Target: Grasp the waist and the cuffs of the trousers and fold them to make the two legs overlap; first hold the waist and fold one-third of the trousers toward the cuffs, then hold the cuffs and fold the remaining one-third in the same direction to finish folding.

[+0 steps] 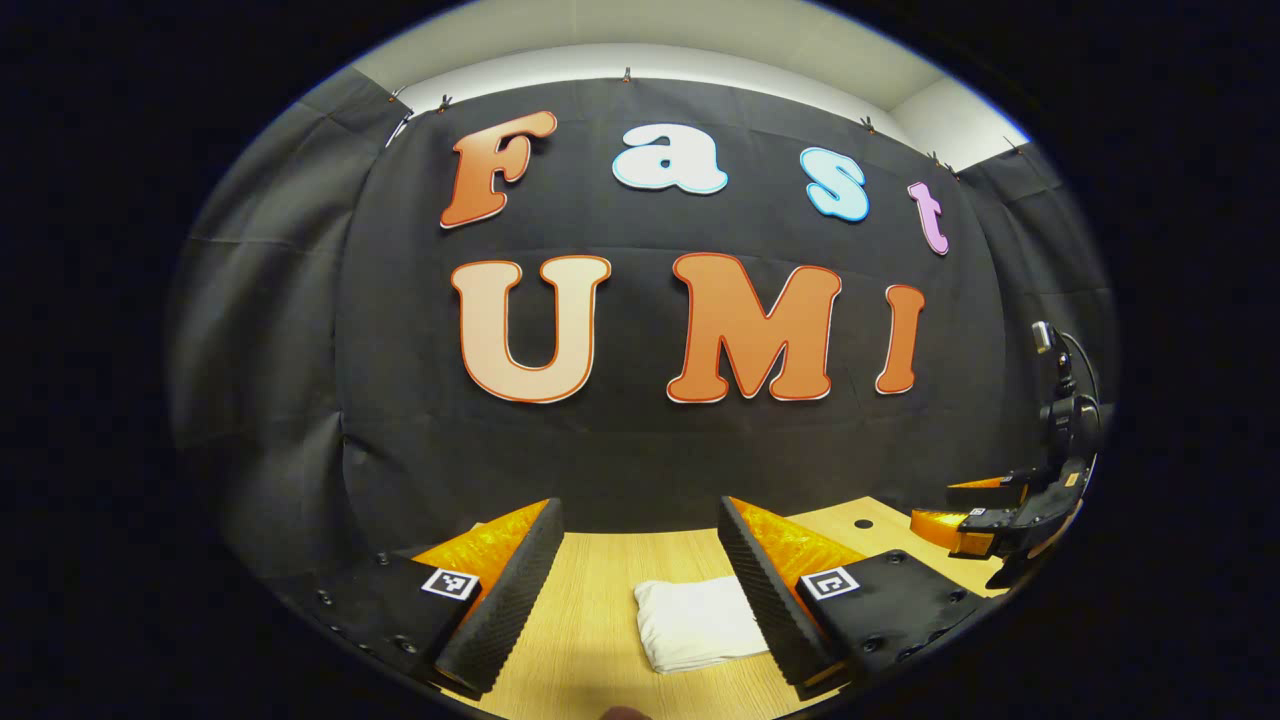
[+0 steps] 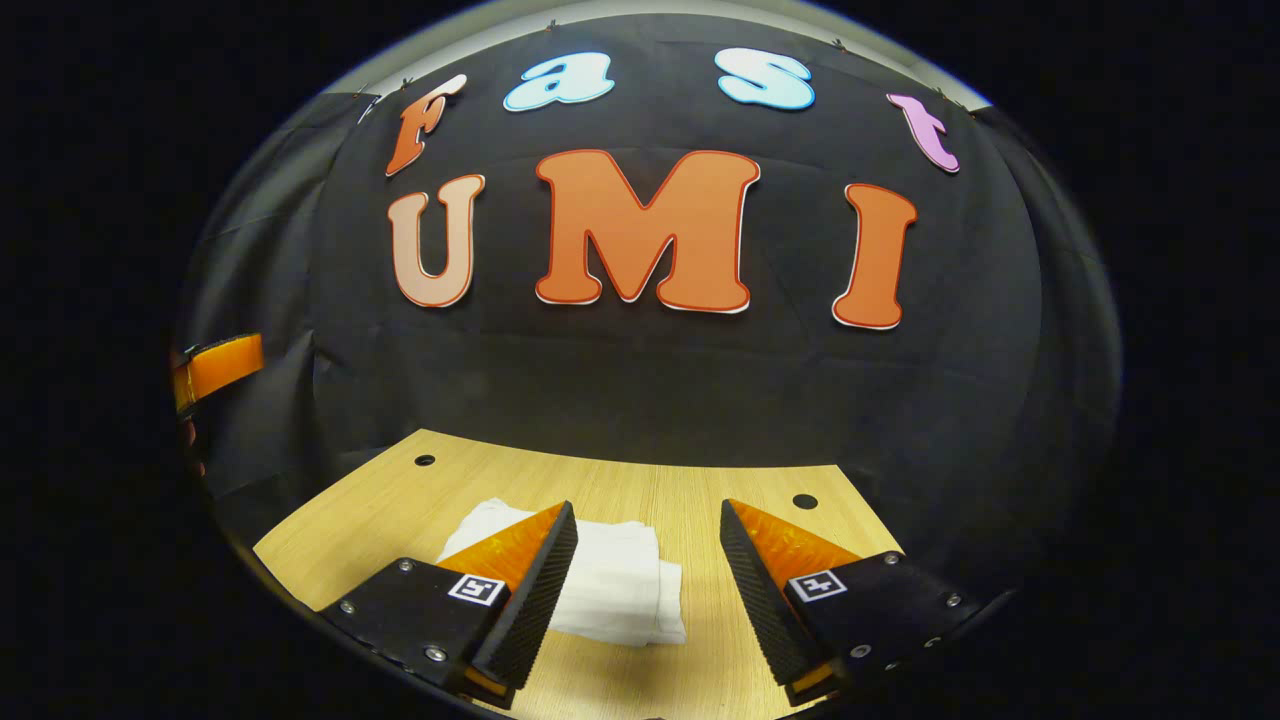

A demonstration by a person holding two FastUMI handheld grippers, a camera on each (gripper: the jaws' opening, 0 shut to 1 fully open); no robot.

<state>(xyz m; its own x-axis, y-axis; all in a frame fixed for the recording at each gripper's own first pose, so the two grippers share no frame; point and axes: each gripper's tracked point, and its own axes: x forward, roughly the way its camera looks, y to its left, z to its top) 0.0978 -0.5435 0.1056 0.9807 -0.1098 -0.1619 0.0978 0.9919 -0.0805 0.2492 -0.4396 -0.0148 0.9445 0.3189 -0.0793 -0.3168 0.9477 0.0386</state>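
White trousers point(image 1: 695, 620) lie folded into a small compact bundle on the wooden table point(image 1: 590, 600). In the left gripper view my left gripper point(image 1: 640, 520) hangs open above the table, and the bundle lies below, close to the fingertip on that view's right. The right gripper point(image 1: 1005, 515) shows at that view's far right edge, also raised. In the right gripper view my right gripper point(image 2: 648, 520) is open above the table, with the folded trousers point(image 2: 610, 585) lying under and behind its finger on that view's left. Neither gripper touches the cloth.
The light wooden table point(image 2: 700, 500) has two small dark holes point(image 2: 805, 500) near its back edge. The black cloth wall stands right behind the table. Part of the left gripper point(image 2: 215, 368) shows at the left edge of the right gripper view.
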